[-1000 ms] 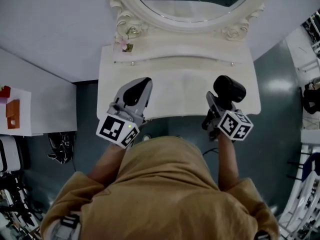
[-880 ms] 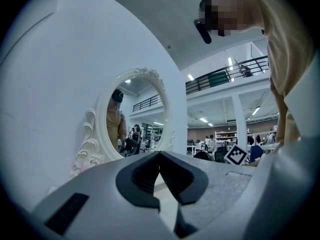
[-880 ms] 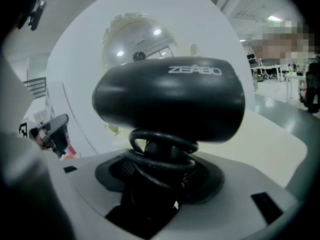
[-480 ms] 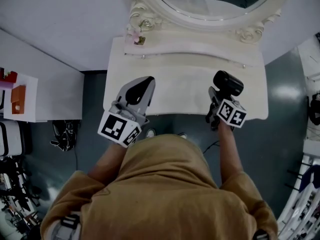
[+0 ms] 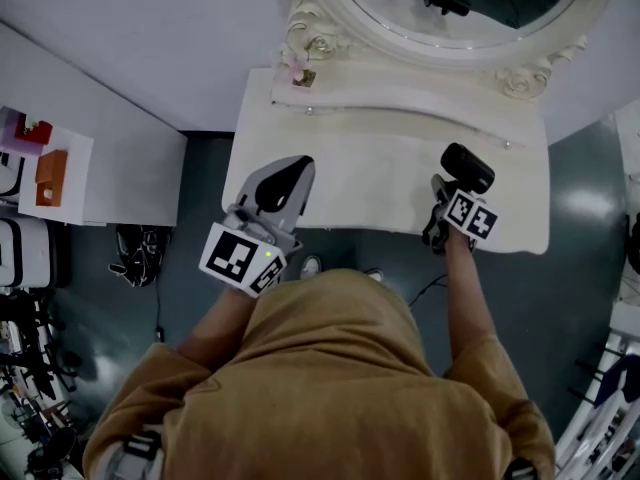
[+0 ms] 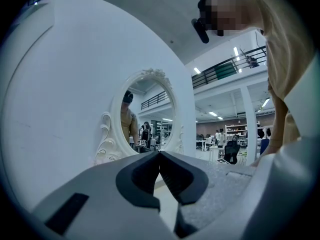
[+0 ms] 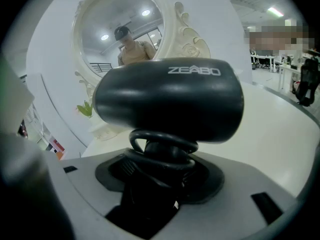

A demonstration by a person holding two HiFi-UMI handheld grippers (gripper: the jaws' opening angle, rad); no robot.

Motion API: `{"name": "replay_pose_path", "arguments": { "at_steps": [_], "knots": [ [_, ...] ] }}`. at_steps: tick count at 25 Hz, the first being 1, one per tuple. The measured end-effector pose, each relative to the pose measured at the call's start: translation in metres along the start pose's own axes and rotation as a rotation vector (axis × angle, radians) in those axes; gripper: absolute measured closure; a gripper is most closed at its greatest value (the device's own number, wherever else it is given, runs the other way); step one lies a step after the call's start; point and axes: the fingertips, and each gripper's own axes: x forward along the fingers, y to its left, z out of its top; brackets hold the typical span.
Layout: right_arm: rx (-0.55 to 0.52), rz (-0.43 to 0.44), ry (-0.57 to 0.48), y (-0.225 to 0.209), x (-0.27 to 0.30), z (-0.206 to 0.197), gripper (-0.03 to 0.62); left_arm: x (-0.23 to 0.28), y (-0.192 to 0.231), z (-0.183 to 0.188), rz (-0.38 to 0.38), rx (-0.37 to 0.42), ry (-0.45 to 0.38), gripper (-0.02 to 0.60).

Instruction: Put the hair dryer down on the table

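The left gripper [image 5: 281, 180] hovers at the front edge of the white table [image 5: 370, 163] with its jaws pressed together on nothing, forearm angled in from the person's side. To the right, the black hair dryer [image 5: 467, 167] has moved in the last second from the table's front edge to over its right-hand part, seemingly lower, which suggests the set-down is close though not done. The right gripper [image 5: 448, 196], arm stretched forward, keeps its jaws clamped on the cord-wrapped handle, barrel up and crosswise; contact with the table cannot be judged.
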Motion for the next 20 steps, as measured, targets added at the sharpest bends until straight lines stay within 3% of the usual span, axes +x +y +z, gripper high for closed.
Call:
{"name": "replay_pose_path", "arguments": {
  "at_steps": [6,20],
  "knots": [
    [-0.03,-0.04,0.033,-0.008,0.019,-0.003,0.336,-0.01,0.006,-0.002,0.028,0.003,0.015,0.577],
    [0.026,-0.161,0.12,-0.022,0.044,-0.014,0.332,-0.037,0.019,-0.002,0.08,0.005,0.016,0.577]
  ]
}}
